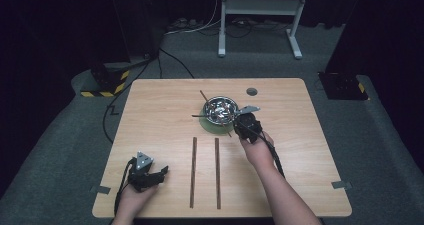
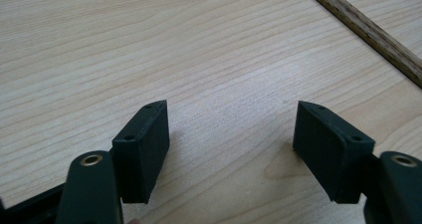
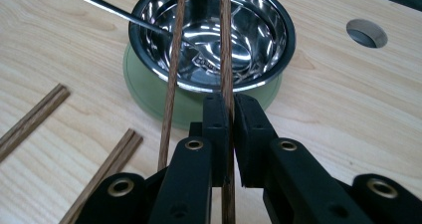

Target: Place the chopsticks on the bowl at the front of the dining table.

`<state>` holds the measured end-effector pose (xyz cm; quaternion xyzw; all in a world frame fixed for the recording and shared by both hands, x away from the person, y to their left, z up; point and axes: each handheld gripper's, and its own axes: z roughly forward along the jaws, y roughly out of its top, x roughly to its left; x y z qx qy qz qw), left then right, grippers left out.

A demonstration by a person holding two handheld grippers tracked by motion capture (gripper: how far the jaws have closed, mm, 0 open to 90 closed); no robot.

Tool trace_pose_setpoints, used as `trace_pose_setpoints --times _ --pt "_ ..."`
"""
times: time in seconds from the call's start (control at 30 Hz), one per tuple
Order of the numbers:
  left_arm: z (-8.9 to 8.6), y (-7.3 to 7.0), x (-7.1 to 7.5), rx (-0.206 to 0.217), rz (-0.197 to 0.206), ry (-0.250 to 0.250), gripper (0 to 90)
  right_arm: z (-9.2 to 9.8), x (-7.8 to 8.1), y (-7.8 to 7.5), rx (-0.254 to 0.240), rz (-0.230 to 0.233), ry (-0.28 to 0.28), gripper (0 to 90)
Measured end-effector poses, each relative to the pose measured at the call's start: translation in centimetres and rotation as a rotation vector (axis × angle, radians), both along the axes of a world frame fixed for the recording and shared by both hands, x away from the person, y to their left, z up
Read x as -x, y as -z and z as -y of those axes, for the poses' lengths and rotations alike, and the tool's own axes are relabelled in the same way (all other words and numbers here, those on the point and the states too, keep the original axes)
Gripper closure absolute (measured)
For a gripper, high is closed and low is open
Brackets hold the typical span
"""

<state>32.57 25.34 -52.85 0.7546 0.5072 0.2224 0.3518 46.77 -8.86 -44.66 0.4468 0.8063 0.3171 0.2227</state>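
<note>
High view, right claw: the right claw (image 1: pixel 239 121) sits just right of centre, at the near right rim of the steel bowl (image 1: pixel 222 109), closed on a chopstick.
High view, bowl: it stands on a green coaster (image 1: pixel 210 127) above the middle of the frame; a metal utensil handle (image 1: pixel 200 116) pokes out to its left and a wooden stick (image 1: pixel 203 95) leans past its upper left rim.
High view, table: 2 more chopsticks (image 1: pixel 193 171) lie parallel on the table (image 1: pixel 310 150), lower centre.
High view, left claw: the left claw (image 1: pixel 162 172) rests at lower left, apart from everything.
Left gripper view: left claw open, nothing between the jaws, bare table below; 1 chopstick (image 2: pixel 366 32) crosses the upper right corner.
Right gripper view: the jaws pinch 1 chopstick (image 3: pixel 226 45), which reaches up over the bowl; a second stick (image 3: pixel 174 64) runs beside it, outside the pads.
Progress: judged partly done; the held stick is about to go in, and the 2 on the table are left.
</note>
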Motion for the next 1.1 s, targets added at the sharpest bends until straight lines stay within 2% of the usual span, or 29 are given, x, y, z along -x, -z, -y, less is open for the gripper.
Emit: trace_pose_setpoints --times 0.23,0.37,0.57,0.63,0.7,0.93,1.1 --pt "-0.1 0.0 0.0 0.006 -0.001 -0.002 30.5 -1.1 -1.6 -0.3 0.001 -0.002 -0.001 84.2" --pt "-0.1 0.0 0.0 0.009 -0.001 -0.002 30.4 -2.1 -2.6 -0.6 0.017 0.013 -0.007 84.2" --pt "-0.1 0.0 0.0 0.01 0.0 -0.001 30.4 -3.0 -3.6 -0.4 0.016 0.003 0.003 84.2" --pt "-0.1 0.0 0.0 0.013 -0.001 -0.001 30.4 -3.5 -4.2 -0.3 0.02 -0.013 -0.002 84.2" --pt "-0.1 0.0 0.0 0.013 0.0 -0.001 30.4 -3.8 -4.6 -0.3 0.027 -0.004 0.002 84.2" --pt "-0.1 0.0 0.0 0.014 0.001 -0.001 30.4 -4.6 -5.6 -0.4 0.021 -0.022 0.003 84.2" --pt "-0.1 0.0 0.0 0.014 0.0 -0.001 30.4 -5.0 -6.4 -0.1 0.034 -0.01 0.01 84.2"
